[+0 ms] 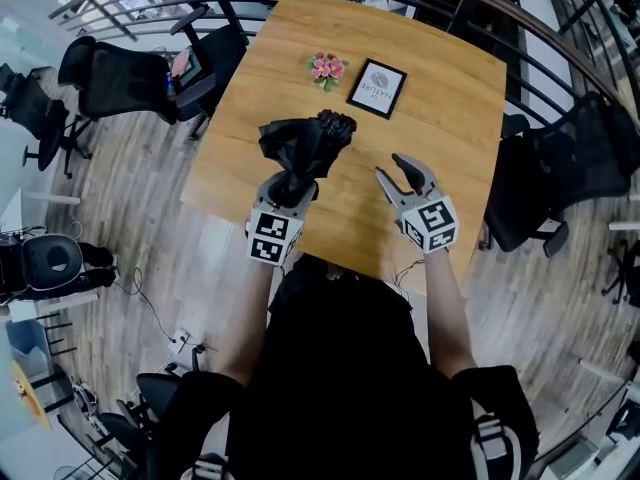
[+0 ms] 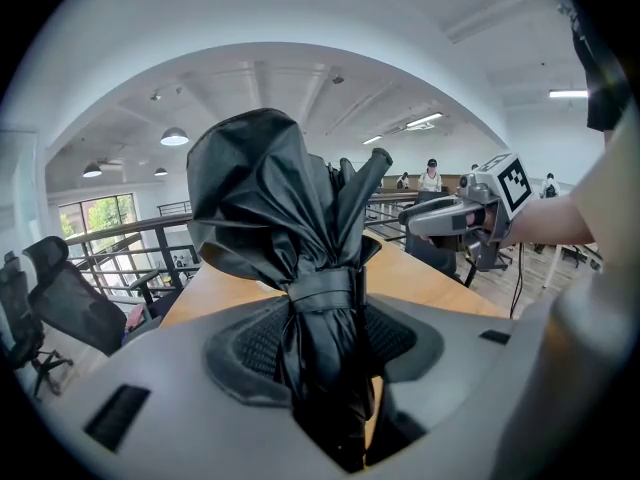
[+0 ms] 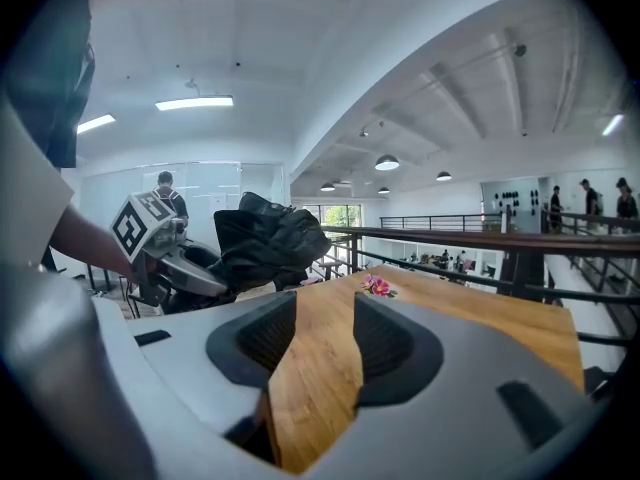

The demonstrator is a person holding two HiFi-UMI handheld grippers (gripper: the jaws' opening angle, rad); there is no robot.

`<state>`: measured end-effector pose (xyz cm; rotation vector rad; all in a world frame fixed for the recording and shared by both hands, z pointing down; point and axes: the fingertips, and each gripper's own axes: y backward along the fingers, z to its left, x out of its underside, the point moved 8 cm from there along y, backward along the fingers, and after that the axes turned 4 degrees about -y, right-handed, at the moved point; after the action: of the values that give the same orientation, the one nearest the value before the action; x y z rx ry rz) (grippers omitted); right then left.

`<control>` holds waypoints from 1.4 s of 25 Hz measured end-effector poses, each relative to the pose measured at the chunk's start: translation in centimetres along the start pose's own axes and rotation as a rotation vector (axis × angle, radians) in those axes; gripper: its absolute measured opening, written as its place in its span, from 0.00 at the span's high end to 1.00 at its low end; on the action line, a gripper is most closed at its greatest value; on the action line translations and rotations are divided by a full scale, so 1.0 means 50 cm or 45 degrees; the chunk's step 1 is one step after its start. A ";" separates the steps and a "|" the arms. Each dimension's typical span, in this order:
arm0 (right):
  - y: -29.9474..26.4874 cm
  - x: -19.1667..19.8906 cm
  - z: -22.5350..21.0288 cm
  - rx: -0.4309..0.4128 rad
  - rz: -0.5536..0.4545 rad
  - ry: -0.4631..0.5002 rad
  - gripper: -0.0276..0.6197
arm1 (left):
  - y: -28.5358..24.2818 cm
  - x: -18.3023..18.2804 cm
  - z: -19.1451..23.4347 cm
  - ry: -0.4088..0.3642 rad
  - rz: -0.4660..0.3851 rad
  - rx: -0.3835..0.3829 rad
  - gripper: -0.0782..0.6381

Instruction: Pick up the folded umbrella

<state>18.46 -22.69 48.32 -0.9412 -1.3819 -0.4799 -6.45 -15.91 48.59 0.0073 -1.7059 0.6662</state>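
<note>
We judge pickup in hand: left hand-held gripper (image 1: 293, 190) clamped on folded umbrella (image 1: 305, 143), right hand-held gripper (image 1: 403, 178) apart, empty; next, lift clear of desk (image 1: 440, 98).

Wooden table (image 1: 450, 98), pink flowers (image 1: 326, 68), framed card (image 1: 376, 88), black chairs (image 1: 120, 78)

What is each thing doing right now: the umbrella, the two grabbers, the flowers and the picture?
umbrella: folded, strap wrapped round it, held by the left gripper.
left gripper: shut on the umbrella.
right gripper: open, nothing between its jaws.
flowers: lying on the table.
picture frame: lying flat on the table, face up.
</note>
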 end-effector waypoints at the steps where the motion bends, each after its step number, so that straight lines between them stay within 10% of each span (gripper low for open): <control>1: 0.003 0.000 0.000 -0.004 0.001 0.004 0.69 | 0.002 -0.001 -0.006 0.002 -0.002 -0.002 0.58; 35: 0.097 0.036 -0.006 -0.021 0.029 0.026 0.71 | 0.053 -0.001 -0.101 0.041 -0.006 -0.090 0.58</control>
<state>22.70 -19.77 48.73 -0.9620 -1.3497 -0.4832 -2.85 -11.56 47.91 -0.0486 -1.6972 0.5995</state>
